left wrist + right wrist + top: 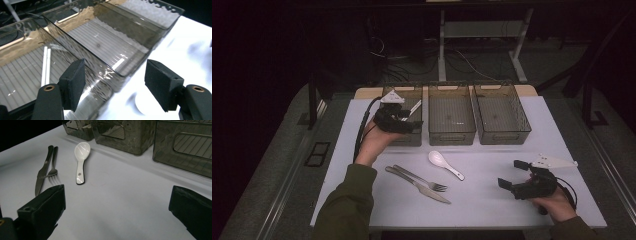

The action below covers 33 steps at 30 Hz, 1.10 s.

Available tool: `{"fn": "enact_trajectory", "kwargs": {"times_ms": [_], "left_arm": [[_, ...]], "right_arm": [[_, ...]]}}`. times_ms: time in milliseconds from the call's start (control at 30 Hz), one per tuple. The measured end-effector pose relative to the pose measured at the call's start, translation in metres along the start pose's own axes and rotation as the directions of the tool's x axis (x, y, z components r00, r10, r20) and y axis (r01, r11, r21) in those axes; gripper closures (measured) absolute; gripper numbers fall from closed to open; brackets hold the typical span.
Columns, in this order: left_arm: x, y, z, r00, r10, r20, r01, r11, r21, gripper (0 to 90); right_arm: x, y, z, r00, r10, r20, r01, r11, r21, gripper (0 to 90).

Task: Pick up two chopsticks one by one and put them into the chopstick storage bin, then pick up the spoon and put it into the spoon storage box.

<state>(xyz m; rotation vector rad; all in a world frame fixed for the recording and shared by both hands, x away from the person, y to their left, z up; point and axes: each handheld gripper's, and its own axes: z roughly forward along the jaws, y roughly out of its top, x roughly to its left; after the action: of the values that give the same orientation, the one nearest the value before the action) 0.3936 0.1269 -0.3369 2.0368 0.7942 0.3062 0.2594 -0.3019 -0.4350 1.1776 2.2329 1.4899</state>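
Note:
Over the left one of three smoky clear bins hangs my left gripper, open with nothing between its jaws. Inside that bin lie two white sticks. The left gripper view looks past its own open jaws at the sticks and at the wall shared with the middle bin. Near the table's right front, my right gripper rests low and open, empty too. A white spoon, a fork and a knife lie on the white table.
The middle bin and the right bin stand side by side at the back, both with nothing inside. A person's forearms reach in from the bottom edge. Dark floor, table legs and cables lie beyond the table.

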Motion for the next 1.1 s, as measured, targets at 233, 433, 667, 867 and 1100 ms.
{"fn": "enact_trajectory", "kwargs": {"times_ms": [233,433,667,867,1100], "left_arm": [[-0.014,-0.023,-0.008,1.0000,0.007,0.002,-0.007,0.9999,-0.008,29.5],[-0.026,-0.036,-0.015,0.9998,0.016,0.011,-0.016,0.9995,-0.028,24.8],[-0.040,-0.054,-0.018,0.9990,0.037,0.025,-0.036,0.9988,-0.032,17.2],[-0.053,-0.073,-0.021,0.9974,0.063,0.035,-0.061,0.9971,-0.044,12.6],[-0.065,-0.096,-0.023,0.9956,0.086,0.038,-0.084,0.9955,-0.043,5.5]], "right_arm": [[0.000,0.000,-0.001,0.9999,0.013,-0.007,-0.013,1.000,-0.005,0.9],[-0.001,0.000,-0.001,0.9999,0.010,-0.005,-0.010,1.000,-0.010,0.9],[-0.002,0.000,0.000,0.9998,0.015,-0.013,-0.015,1.000,-0.005,0.9],[-0.001,0.000,0.000,0.9998,0.013,-0.013,-0.013,1.000,0.003,0.9],[0.001,0.000,-0.001,0.9999,0.006,-0.016,-0.006,1.000,0.013,0.9]]}}
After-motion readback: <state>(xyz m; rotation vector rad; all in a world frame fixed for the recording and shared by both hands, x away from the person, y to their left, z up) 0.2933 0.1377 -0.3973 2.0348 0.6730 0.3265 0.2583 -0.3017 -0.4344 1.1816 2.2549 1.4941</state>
